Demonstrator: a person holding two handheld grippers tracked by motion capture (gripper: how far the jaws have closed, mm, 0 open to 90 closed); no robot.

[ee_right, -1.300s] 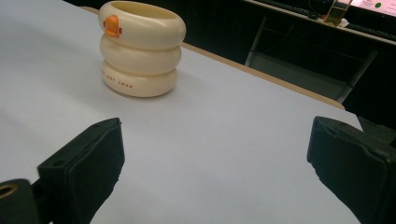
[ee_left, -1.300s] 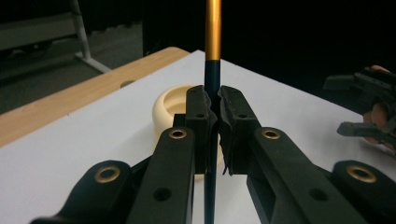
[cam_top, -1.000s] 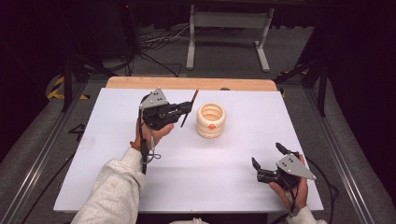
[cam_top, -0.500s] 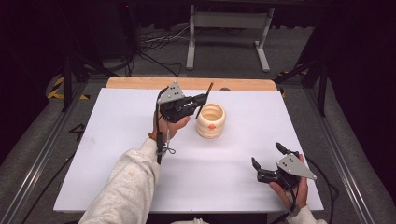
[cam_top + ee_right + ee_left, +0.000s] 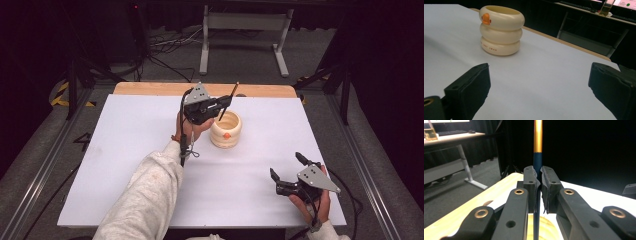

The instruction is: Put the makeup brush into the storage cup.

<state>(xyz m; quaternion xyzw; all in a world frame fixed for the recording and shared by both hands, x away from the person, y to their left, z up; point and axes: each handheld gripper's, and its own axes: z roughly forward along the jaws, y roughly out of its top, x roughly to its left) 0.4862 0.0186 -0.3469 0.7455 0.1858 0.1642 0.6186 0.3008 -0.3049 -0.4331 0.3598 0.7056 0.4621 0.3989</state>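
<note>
A cream ringed cup [image 5: 226, 129] with an orange duck beak stands on the white table [image 5: 130, 145], also seen as the cup [image 5: 501, 30] in the right gripper view. My left gripper [image 5: 223, 102] is shut on a dark blue pen with a gold upper part [image 5: 229, 100], tilted over the cup's left rim. In the left gripper view the pen [image 5: 538, 150] stands upright between the pressed pads [image 5: 531, 187], with the cup's rim [image 5: 546, 230] below. My right gripper [image 5: 285, 166] rests open near the front right, nothing between its fingers [image 5: 471, 90].
A wooden strip [image 5: 150, 88] runs along the table's far edge. Beyond it stand a grey desk frame [image 5: 245, 35] and floor cables [image 5: 165, 47]. A metal rail [image 5: 45, 165] flanks the table on the left.
My left gripper has carried the pen to the right, from left of the cup to over its left rim. The right gripper has stayed put.
</note>
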